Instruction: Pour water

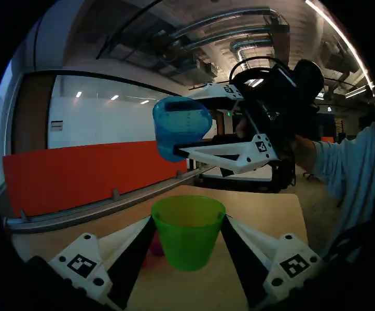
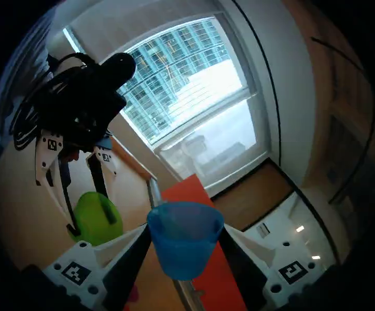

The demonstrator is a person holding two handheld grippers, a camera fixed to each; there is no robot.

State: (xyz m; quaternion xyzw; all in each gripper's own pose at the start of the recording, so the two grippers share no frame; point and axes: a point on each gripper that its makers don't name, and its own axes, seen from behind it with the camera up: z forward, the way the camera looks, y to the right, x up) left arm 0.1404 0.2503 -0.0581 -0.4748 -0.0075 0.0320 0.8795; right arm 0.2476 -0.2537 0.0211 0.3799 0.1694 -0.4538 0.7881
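In the left gripper view, your left gripper (image 1: 188,223) is clenched on the green cup (image 1: 188,249): a finger presses on each side just under the rim. The cup stands upright between them, its mouth open to the ceiling, over the pale wooden table (image 1: 270,212). Something small and pink (image 1: 156,243) lies on the table just behind the cup; you cannot tell what it is.

Higher up and a little farther off, your right gripper (image 1: 186,125) grasps the blue cup (image 1: 179,129). That gripper is rolled, so one finger runs over the cup and the other under it. The blue cup hangs in the air above the green one, well apart from it. A light sleeve (image 1: 353,166) shows at the right edge, and an orange wall panel (image 1: 83,176) runs behind the table.

In the right gripper view, the blue cup (image 2: 184,243) sits squeezed between the right gripper's (image 2: 185,228) two fingers, its rim towards the camera. The room leans hard around it, with a large window (image 2: 187,88) lying slantwise above. Lower left, your left gripper (image 2: 91,217) reaches in with the green cup (image 2: 95,220) clamped at its fingertips, the cup's open mouth turned this way. The table (image 2: 26,207) shows behind it. Whether either cup holds water, you cannot tell.
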